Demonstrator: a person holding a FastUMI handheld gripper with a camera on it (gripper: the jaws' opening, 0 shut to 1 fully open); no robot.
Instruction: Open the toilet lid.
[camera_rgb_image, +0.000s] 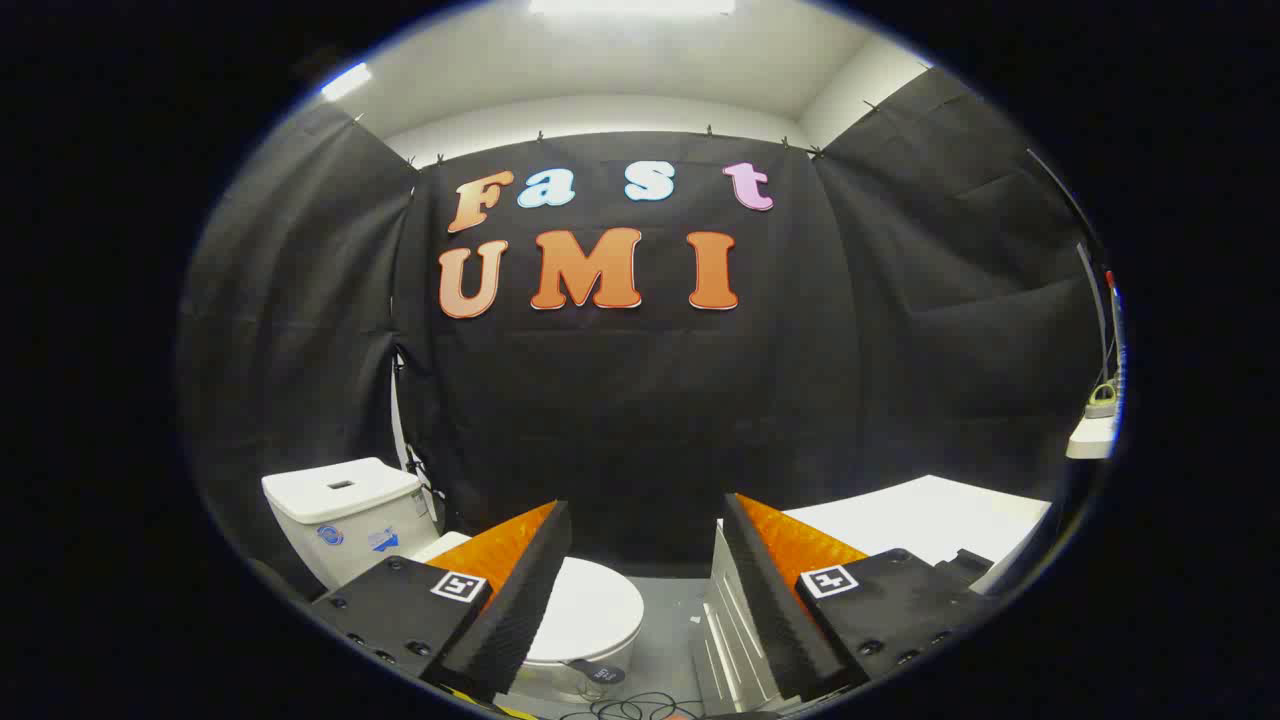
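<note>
The jaws are wide open and hold nothing. Just ahead, partly hidden behind the left finger, is the white toilet lid. It is down flat on the bowl. Some dark cables lie on the floor below it. By the right finger stands a white cabinet. Behind the lid is the white tank, against the black cloth wall.
</note>
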